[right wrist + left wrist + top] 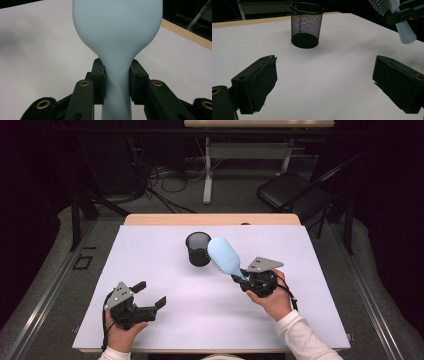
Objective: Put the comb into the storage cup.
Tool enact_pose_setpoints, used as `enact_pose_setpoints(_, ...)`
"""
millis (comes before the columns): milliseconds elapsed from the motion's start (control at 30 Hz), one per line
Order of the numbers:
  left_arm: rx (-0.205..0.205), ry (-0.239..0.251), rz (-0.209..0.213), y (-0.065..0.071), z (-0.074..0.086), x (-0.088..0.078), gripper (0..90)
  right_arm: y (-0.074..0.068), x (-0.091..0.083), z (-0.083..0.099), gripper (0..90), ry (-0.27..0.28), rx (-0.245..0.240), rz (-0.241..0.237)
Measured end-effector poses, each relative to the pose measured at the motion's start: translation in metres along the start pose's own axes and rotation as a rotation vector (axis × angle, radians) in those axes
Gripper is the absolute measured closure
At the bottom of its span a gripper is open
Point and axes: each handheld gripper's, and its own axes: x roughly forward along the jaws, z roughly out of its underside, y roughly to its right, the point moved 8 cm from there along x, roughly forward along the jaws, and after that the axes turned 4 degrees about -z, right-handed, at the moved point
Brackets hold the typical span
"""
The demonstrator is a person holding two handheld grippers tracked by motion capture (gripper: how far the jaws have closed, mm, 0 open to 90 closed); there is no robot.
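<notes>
The hairbrush was pale blue and sat clamped in the right claw, whose two jaws pressed on either side of the narrow neck where the handle met the head. In the right gripper view the brush rose straight up from between those jaws, its smooth back facing the camera. From above, its head slanted up and away toward the far edge of the worktop, lifted clear of the surface, bristles turned down and to the left. The tip of the head hung just beside the rim of the cup, overlapping it slightly in the high view; whether they touched I could not tell. In the left gripper view the handle end stuck down past the right claw's jaws, with bristles above.

The cup was black wire mesh, upright, near the middle of the worktop toward its far edge; it showed again in the left gripper view.

The left claw was held near the near left corner, well apart from cup and brush, its jaws spread wide with nothing between them, just bare white worktop.
</notes>
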Motion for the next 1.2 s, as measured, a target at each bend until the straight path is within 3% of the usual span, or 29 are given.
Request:
enact_pose_setpoints(333, -0.041, 0.004, -0.007, -0.005, -0.002, -0.002, 5.5, -0.011, 0.0, 0.002, 69.5, 0.026, -0.033, -0.023)
enact_pose_setpoints(533, -0.059, 0.004, 0.017, -0.003, -0.004, -0.002, 5.5, -0.013, 0.001, 0.003, 69.5, 0.034, -0.036, -0.031)
enact_pose_setpoints(933, -0.04, -0.026, 0.077, 0.016, -0.019, 0.004, 5.5, -0.015, 0.001, 0.004, 69.5, 0.047, -0.038, -0.028)
enact_pose_setpoints(1200, -0.069, -0.042, 0.12, 0.026, -0.032, 0.011, 3.9, -0.019, 0.001, 0.004, 69.5, 0.058, -0.047, -0.029)
